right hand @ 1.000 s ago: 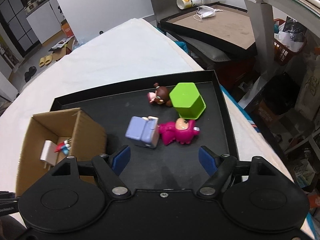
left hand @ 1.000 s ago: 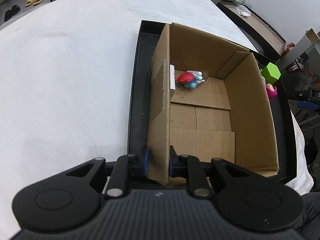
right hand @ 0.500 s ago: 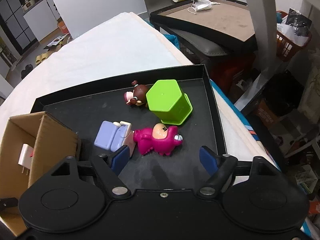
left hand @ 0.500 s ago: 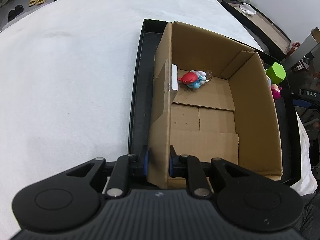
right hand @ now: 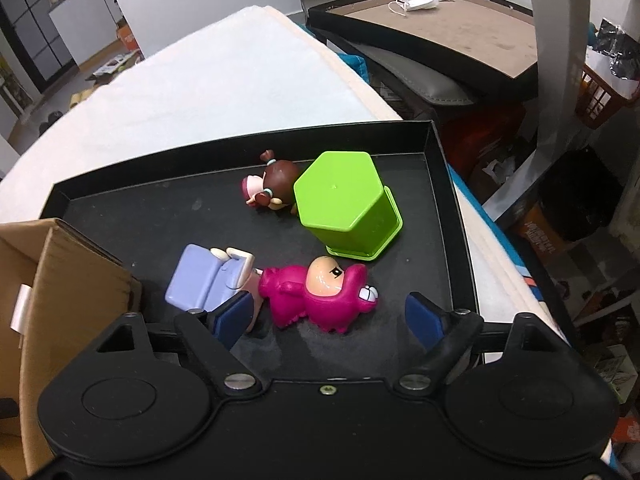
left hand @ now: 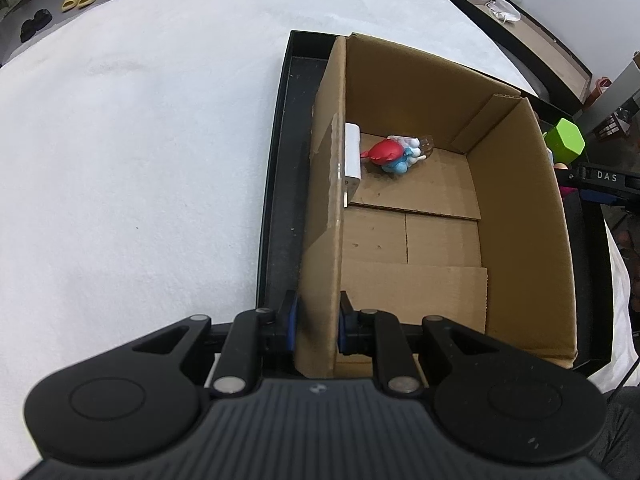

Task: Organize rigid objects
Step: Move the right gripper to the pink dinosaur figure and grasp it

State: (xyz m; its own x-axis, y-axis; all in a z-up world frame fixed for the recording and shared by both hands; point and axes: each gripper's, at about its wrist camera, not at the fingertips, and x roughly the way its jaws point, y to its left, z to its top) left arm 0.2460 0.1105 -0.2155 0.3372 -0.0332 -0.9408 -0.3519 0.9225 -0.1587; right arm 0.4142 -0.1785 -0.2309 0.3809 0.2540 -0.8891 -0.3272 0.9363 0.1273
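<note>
Left claw [left hand: 316,316] pinching box wall [left hand: 326,200] — right claw [right hand: 330,316] spread; black tray [right hand: 160,208], white bedding [left hand: 140,140].

Matt cardboard box [left hand: 520,208] (glossy plastic pink figure [right hand: 320,298])

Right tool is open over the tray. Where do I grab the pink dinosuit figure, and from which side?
Grip the pink figure across its torso, coming straight down from above. It lies on its side on the black tray, lengthwise between the open right tool fingers. Its tail end sits close to the purple toy, so keep that finger tight to the figure.
</note>
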